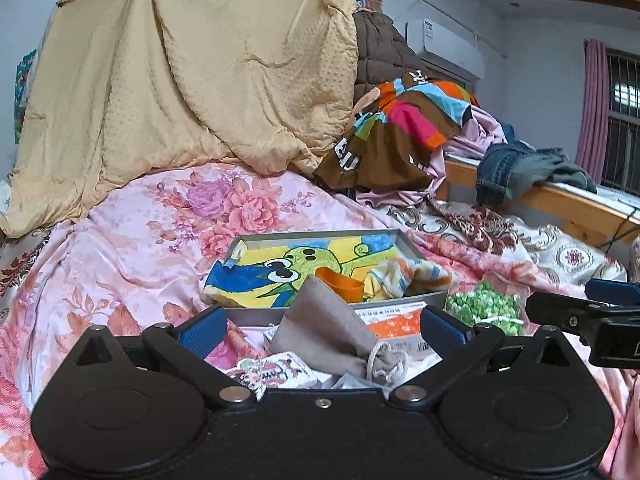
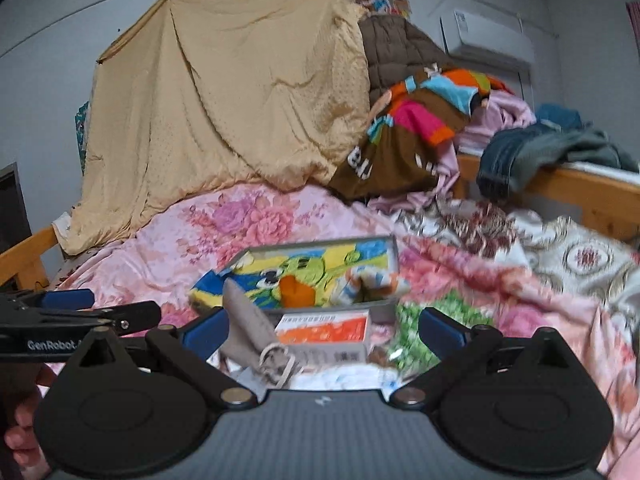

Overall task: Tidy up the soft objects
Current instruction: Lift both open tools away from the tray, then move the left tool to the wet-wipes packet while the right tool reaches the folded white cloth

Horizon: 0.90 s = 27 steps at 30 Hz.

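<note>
A grey tray (image 1: pixel 240 242) lies on the floral bedspread, lined with a cartoon towel (image 1: pixel 280 272); an orange cloth (image 1: pixel 340 282) and a striped sock (image 1: pixel 404 276) lie in it. A grey drawstring pouch (image 1: pixel 324 328) leans on the tray's near edge, between my left gripper's (image 1: pixel 322 330) open fingers. In the right wrist view the tray (image 2: pixel 394 256), the pouch (image 2: pixel 252 328) and a box (image 2: pixel 324 330) lie ahead of my right gripper (image 2: pixel 324 330), which is open and empty. The left gripper (image 2: pixel 80 312) shows at that view's left edge.
An orange and white box (image 1: pixel 396 322), a green bag (image 1: pixel 484 306) and a small printed cloth (image 1: pixel 272 370) lie near the tray. A yellow quilt (image 1: pixel 192 72) hangs behind. Clothes (image 1: pixel 400 132) pile at the back right. Jeans (image 1: pixel 508 168) hang over a wooden rail.
</note>
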Motion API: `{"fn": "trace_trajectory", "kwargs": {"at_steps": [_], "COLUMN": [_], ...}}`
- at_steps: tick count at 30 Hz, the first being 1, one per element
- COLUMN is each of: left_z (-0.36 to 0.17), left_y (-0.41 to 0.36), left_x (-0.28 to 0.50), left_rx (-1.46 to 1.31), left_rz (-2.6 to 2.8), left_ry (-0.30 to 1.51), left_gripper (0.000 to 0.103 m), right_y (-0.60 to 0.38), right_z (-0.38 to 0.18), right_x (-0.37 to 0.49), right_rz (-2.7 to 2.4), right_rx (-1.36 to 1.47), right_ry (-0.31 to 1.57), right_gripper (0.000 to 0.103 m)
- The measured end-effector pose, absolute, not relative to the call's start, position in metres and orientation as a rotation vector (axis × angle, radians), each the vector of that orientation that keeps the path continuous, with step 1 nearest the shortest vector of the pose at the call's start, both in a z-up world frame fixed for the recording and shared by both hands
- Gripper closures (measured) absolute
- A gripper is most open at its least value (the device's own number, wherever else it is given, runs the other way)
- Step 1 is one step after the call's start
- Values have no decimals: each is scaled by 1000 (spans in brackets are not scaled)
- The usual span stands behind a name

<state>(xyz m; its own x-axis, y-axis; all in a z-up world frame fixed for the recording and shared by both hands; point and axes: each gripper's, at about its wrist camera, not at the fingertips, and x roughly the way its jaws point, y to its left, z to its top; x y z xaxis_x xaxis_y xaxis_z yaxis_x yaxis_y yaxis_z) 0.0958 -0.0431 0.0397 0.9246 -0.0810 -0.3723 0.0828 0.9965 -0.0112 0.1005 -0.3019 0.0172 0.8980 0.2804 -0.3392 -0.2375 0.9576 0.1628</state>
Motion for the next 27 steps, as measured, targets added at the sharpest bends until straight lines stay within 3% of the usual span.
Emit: {"fn": "trace_trajectory", "kwargs": {"at_steps": [27], "left_z": [-21], "left_y": [-19], "left_x": [54], "left_rx": [69], "left_rz": [-73], "left_ry": [560], "left_gripper": [1], "right_y": [-284], "right_z": [-12], "right_x": [82], "right_rz": [261], "right_rx": [14], "right_ry": [549], "right_gripper": [0]}}
